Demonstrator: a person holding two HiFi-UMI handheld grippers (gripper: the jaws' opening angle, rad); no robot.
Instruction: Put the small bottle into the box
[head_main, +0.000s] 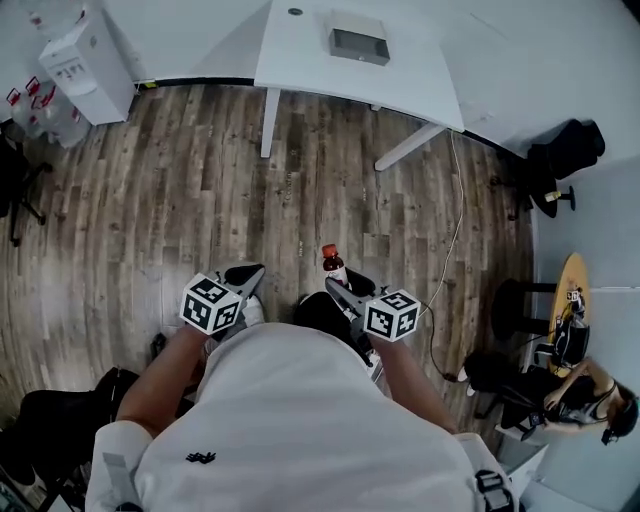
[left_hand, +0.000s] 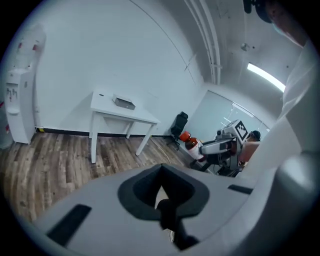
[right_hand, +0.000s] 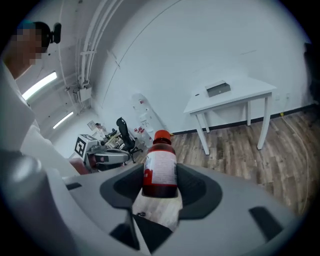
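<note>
Jaws of the right gripper (head_main: 343, 288) pinch the bottle (right_hand: 160, 167) upright; the left gripper (left_hand: 163, 202) has its own pressed together, empty. The box (head_main: 359, 45) lies mid-table (head_main: 300, 62) near the far edge, well apart from the bottle: carry it upright and lower it squarely.

Glossy bottle (right_hand: 160, 187) (paper label (right_hand: 161, 167)), matt wood floor (head_main: 180, 200)

Sparse office or lab-type workroom.
Wood-plank floor (head_main: 170, 200) and plain white walls (left_hand: 100, 50). A white desk (head_main: 350, 70) stood by the wall, a water dispenser (head_main: 88, 65) in the corner, a black office chair (head_main: 565, 150) aside. Strip light (left_hand: 265, 76) and exposed pipes (left_hand: 207, 45) ran overhead. A person (head_main: 585, 395) sat off to one side.
</note>
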